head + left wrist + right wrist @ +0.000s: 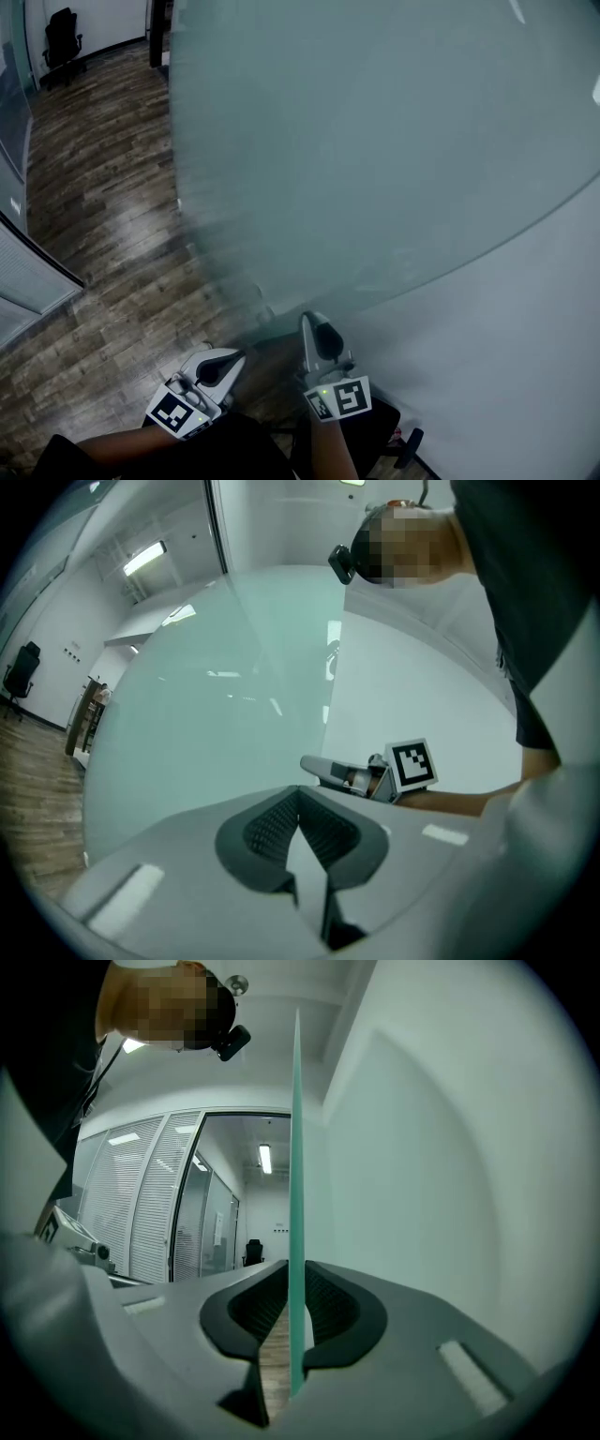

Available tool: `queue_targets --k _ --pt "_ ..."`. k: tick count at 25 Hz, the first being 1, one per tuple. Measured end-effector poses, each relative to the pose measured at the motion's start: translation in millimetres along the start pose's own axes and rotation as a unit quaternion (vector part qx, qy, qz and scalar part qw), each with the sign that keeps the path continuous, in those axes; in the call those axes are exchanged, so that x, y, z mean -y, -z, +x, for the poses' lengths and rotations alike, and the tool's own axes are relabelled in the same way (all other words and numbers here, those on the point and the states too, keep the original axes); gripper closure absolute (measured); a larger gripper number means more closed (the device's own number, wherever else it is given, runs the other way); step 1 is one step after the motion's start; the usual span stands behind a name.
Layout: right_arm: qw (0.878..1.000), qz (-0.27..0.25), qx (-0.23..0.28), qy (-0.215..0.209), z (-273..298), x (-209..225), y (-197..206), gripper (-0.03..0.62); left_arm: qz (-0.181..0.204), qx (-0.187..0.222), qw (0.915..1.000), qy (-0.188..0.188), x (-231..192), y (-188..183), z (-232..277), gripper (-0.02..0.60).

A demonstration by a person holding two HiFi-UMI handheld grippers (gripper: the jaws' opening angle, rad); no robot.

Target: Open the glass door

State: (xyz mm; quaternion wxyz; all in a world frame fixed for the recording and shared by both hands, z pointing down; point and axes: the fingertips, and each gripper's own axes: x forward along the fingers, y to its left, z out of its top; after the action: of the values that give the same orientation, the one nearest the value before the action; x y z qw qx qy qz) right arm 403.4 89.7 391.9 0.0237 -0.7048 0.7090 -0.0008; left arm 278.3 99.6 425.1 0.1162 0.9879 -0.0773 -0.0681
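Observation:
The frosted glass door (375, 141) fills most of the head view and stands swung out over the floor. My right gripper (314, 328) reaches its free edge low down. In the right gripper view the door's thin green edge (296, 1147) runs straight up between the two pads, and my right gripper (296, 1274) is shut on it. My left gripper (232, 361) hangs to the left of the right one, apart from the glass. In the left gripper view my left gripper (299, 794) has its pads together with nothing between them, and the door pane (206, 686) lies ahead of it.
A white wall (525, 328) stands close on the right of the door. Dark wood flooring (94, 187) stretches left and back to a black office chair (62, 42). Glass partitions with blinds (28, 281) line the left side. A person's arms and dark clothing fill the bottom edge.

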Motion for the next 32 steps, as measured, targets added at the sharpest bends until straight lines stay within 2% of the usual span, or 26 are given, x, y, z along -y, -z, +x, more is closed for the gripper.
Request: queue_targets --k 5,12,16,19,26,32 --pt "1.0 0.013 0.0 0.022 -2 22 6 0.533 0.008 -0.009 0.9996 0.026 -11 0 30 0.581" --pt "0.997 0.028 -0.001 0.068 -5 49 2 0.517 0.007 -0.037 0.9952 0.09 -15 1 56 0.581" --pt "0.995 0.032 0.005 0.091 -6 69 5 0.503 0.007 -0.024 0.9941 0.106 -25 -2 69 0.58" --pt "0.994 0.03 0.015 0.102 -9 76 6 0.499 0.005 -0.034 0.9929 0.114 -32 0 64 0.581" --pt "0.993 0.013 0.028 0.116 -10 96 -4 0.488 0.003 -0.04 0.9937 0.105 -43 -4 69 0.581" --pt "0.995 0.019 0.023 0.1 0 118 -4 0.487 -0.006 -0.064 0.9959 0.065 -56 10 83 0.58"
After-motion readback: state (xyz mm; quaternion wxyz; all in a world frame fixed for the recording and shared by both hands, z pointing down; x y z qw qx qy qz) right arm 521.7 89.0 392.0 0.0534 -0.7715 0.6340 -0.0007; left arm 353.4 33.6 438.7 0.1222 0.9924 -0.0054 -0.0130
